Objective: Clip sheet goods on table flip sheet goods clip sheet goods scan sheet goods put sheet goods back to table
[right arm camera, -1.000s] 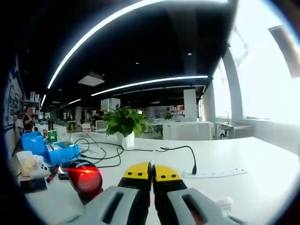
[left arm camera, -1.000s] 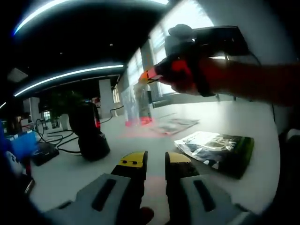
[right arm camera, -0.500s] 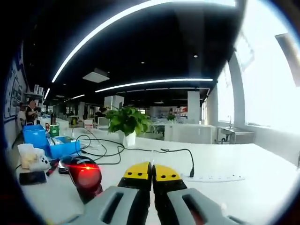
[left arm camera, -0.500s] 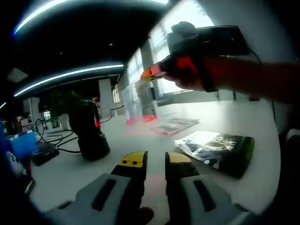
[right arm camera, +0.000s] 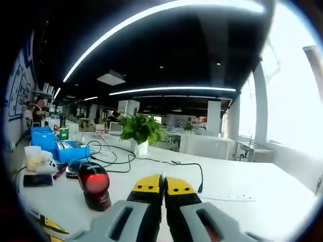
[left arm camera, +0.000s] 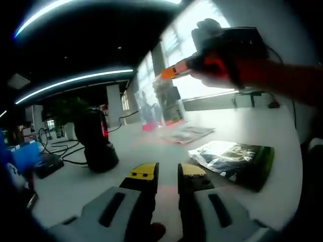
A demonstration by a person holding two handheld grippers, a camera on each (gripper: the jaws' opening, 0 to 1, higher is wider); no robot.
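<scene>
The right gripper, jaws closed on a clear sheet packet, hangs above open table beside two lying packets; left gripper slightly parted, empty.

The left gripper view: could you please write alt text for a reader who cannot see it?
The right gripper, gripped by a person's hand, holds a clear sheet packet in the air above a white table. Below, the left gripper has its jaws apart, holding nothing. A black scanner stands at left; a dark green packet lies at right.
</scene>
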